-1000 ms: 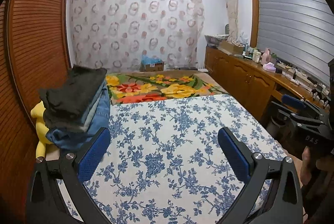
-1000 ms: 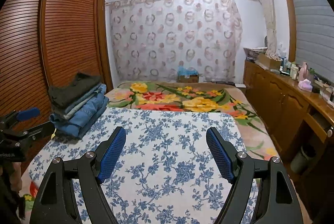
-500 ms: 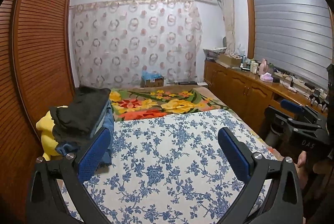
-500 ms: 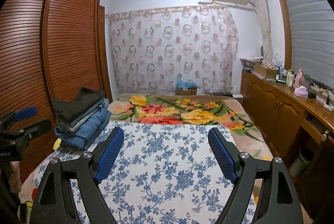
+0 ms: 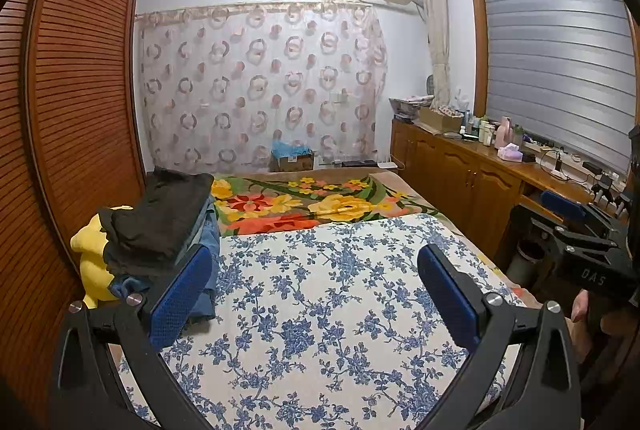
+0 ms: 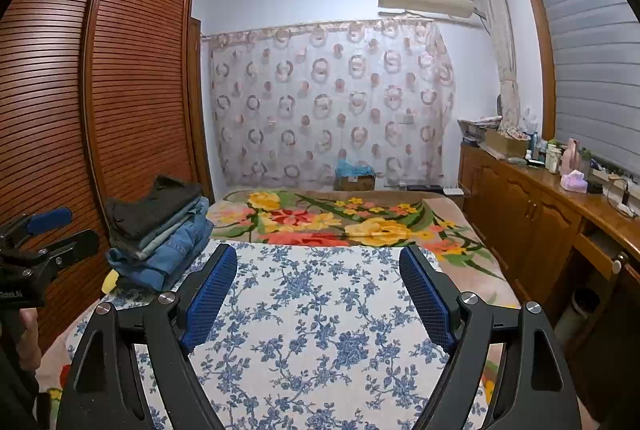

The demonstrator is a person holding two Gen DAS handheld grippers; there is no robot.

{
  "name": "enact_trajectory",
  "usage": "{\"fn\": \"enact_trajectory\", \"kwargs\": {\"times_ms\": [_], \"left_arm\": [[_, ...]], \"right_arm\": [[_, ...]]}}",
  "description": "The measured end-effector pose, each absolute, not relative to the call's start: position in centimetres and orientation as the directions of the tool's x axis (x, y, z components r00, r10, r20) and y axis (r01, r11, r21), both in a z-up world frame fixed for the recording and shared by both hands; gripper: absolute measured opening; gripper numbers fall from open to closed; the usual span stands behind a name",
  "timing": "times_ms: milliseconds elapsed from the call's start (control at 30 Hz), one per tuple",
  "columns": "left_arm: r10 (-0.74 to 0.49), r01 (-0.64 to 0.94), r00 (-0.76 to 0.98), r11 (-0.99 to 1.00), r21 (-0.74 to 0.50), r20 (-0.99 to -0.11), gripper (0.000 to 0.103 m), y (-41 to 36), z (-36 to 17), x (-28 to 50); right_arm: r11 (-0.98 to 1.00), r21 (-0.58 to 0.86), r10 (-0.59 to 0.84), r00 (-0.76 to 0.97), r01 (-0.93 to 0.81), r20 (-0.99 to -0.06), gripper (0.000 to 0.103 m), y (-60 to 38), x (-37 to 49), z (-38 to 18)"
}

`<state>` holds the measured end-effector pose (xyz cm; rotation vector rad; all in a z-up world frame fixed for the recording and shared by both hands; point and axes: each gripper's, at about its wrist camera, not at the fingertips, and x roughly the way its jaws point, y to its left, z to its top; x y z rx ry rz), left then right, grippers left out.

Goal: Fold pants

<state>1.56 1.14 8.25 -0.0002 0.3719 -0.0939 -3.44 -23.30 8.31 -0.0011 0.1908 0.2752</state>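
Step in hand, as judged: a fold appears finished and the next pair is to be fetched, since no loose pants lie on the blue-flowered sheet (image 6: 320,330) in front of the tongs. The stack of folded pants (image 6: 158,234) is best left undisturbed; any approach near it should be made from the open side of the bed, with the pads kept off the top layer so nothing slides toward the wardrobe (image 6: 132,89). A new pair should be laid flat on the bare middle of the sheet before any crease is set.

Left tongs (image 5: 316,294): jaws held wide apart, nothing between them; the left pad is seen in front of the stack's near edge, contact cannot be told. Right tongs (image 6: 318,294): jaws wide apart, nothing held, above bare sheet.

Stack noted at the left edge of the bed, beside the wardrobe: dark, charcoal-coloured pair on top, a pale layer beneath, blue denim at the bottom. Edges roughly aligned, top pair slightly rumpled. Something yellow (image 5: 94,262) shows behind it
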Motion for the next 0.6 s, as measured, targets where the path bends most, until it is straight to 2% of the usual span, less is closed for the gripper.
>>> {"fn": "enact_trajectory", "kwargs": {"times_ms": [600], "left_arm": [[-0.089,0.088,0.927,0.996,-0.018,-0.366,0.103,1.22,8.09,1.51]], "right_arm": [[0.962,0.025,0.273,0.942,-0.273,-0.193,0.085,-23.38,-3.18,8.13]]}}
